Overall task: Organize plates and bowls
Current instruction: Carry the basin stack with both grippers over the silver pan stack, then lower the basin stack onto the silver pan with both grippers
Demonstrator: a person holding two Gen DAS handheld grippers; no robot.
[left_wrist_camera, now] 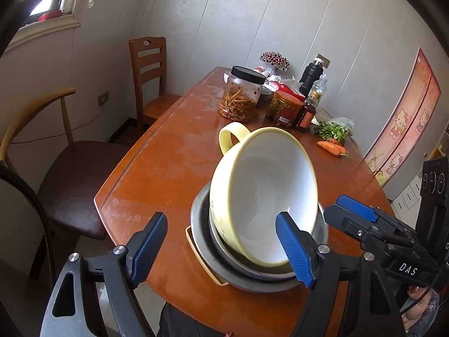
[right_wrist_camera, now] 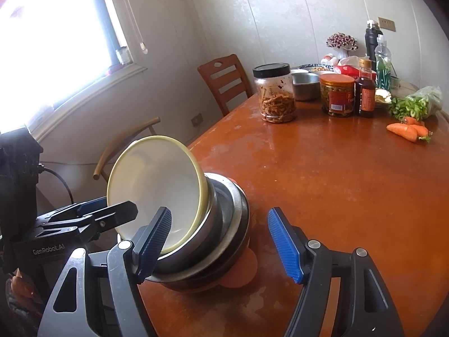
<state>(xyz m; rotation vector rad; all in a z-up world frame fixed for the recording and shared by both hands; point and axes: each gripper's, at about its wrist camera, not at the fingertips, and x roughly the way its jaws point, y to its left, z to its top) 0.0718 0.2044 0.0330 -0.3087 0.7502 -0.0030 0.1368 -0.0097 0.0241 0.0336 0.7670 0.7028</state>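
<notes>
Both tongs stand released, jaws apart and pressing on nothing. Ahead of them, on the orange wooden table (right_wrist_camera: 336, 182), sits a stack of steel bowls (right_wrist_camera: 224, 224); it lies off the right gripper (right_wrist_camera: 220, 243)'s left finger and under the left gripper (left_wrist_camera: 221, 248)'s right finger. Tilted in that stack, a yellow handled bowl (left_wrist_camera: 263, 196) leans its white mouth towards the tongs, its near rim just behind one blue pad of each, untouched as far as shows.

Yellow bowl (right_wrist_camera: 157, 191) tilted in nested steel bowls (right_wrist_camera: 224, 224) at table's (right_wrist_camera: 336, 182) near-left edge. Right gripper (right_wrist_camera: 219, 241) open — nothing between pads. Far right — jars (right_wrist_camera: 276, 92), bottles, carrots (right_wrist_camera: 407, 130).
</notes>
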